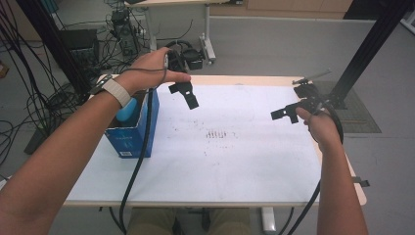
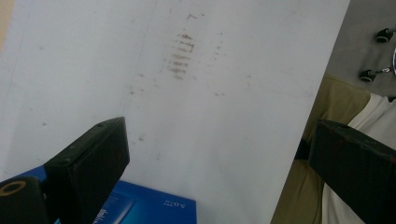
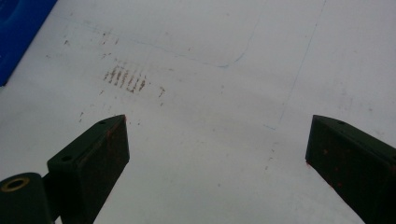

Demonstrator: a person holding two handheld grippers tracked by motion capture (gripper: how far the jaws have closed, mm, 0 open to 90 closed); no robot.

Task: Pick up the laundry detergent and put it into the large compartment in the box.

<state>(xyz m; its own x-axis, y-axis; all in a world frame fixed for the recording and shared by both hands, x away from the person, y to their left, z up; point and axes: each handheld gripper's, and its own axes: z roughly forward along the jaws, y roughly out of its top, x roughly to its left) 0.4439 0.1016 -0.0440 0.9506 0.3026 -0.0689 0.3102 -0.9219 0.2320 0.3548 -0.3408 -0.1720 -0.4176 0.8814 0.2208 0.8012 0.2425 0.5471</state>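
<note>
Both tools are released and hold nothing: the left gripper hangs above the table's far-left corner, the right gripper over its right edge. A glossy blue cardboard box stands at the left edge, a rounded light-blue thing inside half hidden by the forearm.
</note>
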